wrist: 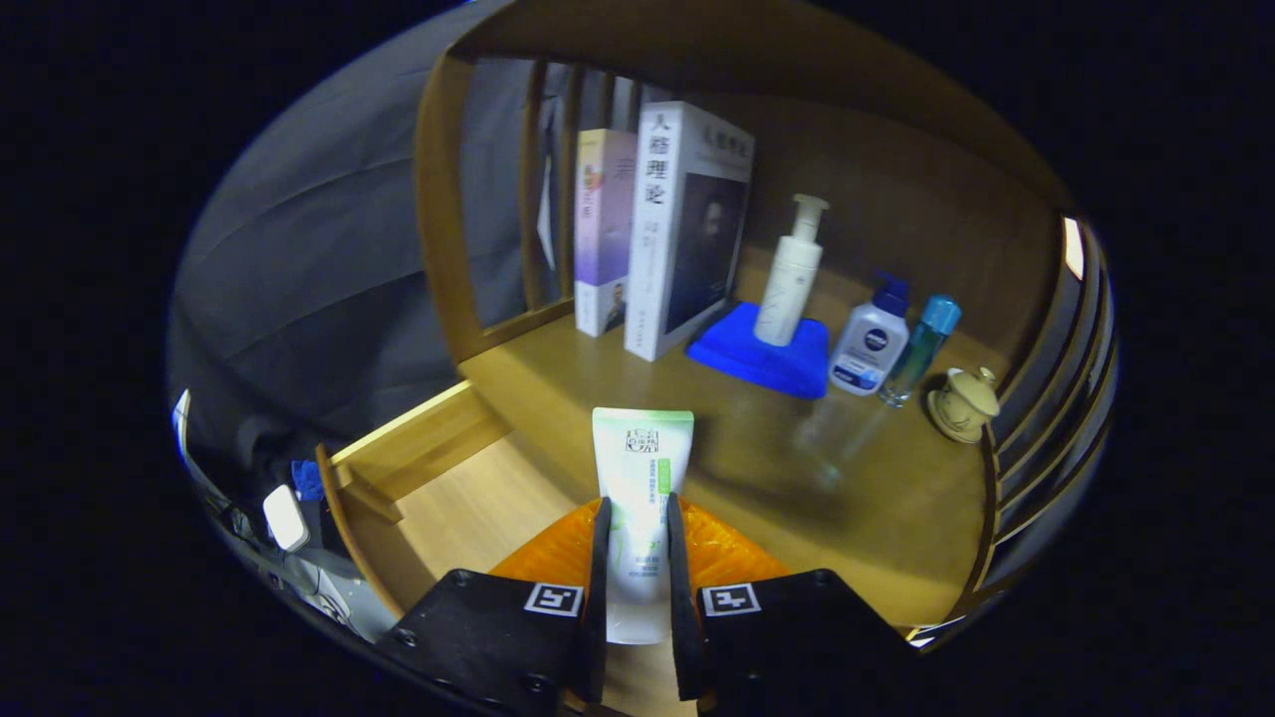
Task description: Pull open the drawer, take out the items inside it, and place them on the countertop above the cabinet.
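countertop (797, 468): we see books, pump bottles and a blue cloth toward 12 to 2 o'clock | drawer (468, 508): open beneath us, orange item inside | tube (639, 498): upright between our fingers, tip toward 12 o'clock | gripper (637, 573): we hold it clamped on the tube.

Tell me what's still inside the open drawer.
An orange item lies in the drawer, below the tube the gripper clamps. Its middle is covered by tube and fingers.

Dim, warm light; glare patches on the countertop (797, 468); fisheye bending and softness toward the edges.
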`<state>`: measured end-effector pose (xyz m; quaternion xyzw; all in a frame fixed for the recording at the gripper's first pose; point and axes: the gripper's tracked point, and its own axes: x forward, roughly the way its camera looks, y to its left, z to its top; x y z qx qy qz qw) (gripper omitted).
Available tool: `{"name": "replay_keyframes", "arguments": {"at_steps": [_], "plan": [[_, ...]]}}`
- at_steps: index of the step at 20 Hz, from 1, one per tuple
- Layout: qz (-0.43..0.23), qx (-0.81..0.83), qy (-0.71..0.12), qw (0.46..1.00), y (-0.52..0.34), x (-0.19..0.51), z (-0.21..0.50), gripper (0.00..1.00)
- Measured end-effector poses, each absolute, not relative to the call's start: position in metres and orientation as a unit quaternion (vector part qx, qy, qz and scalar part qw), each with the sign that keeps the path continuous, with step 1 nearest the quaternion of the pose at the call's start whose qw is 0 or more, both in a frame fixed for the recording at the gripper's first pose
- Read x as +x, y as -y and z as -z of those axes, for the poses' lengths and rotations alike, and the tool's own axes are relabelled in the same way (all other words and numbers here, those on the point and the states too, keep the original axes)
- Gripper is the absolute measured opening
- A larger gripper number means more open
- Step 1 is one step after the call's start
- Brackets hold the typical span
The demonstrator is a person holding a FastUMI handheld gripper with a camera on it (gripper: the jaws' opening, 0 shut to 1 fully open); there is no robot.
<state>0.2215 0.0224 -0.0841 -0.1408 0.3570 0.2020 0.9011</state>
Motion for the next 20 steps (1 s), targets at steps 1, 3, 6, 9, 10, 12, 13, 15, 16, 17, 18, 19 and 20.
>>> {"name": "replay_keyframes", "arguments": {"at_steps": [1,3,6,9,10,12,13,15,16,17,18,19,20], "plan": [[-0.19,-0.137,-0.36,0.903,-0.02,0.232,0.084,0.3],[-0.166,-0.113,-0.365,0.909,-0.015,0.249,0.085,0.29],[-0.12,-0.07,-0.374,0.917,-0.004,0.271,0.093,0.29],[-0.079,-0.04,-0.374,0.923,0.008,0.285,0.1,0.3],[-0.07,-0.029,-0.375,0.924,0.01,0.287,0.103,0.32],[-0.061,-0.017,-0.361,0.93,0.013,0.29,0.098,0.51],[-0.058,-0.013,-0.348,0.936,0.015,0.292,0.095,0.6],[-0.033,-0.005,-0.323,0.946,0.023,0.285,0.084,0.79],[-0.02,0.001,-0.306,0.952,0.027,0.282,0.077,0.88],[-0.012,0.006,-0.29,0.957,0.027,0.276,0.073,0.98],[-0.008,0.009,-0.275,0.961,0.028,0.267,0.069,0.98],[-0.007,0.01,-0.262,0.965,0.028,0.259,0.068,0.98],[-0.001,0.003,-0.251,0.968,0.029,0.249,0.066,0.98]]}}
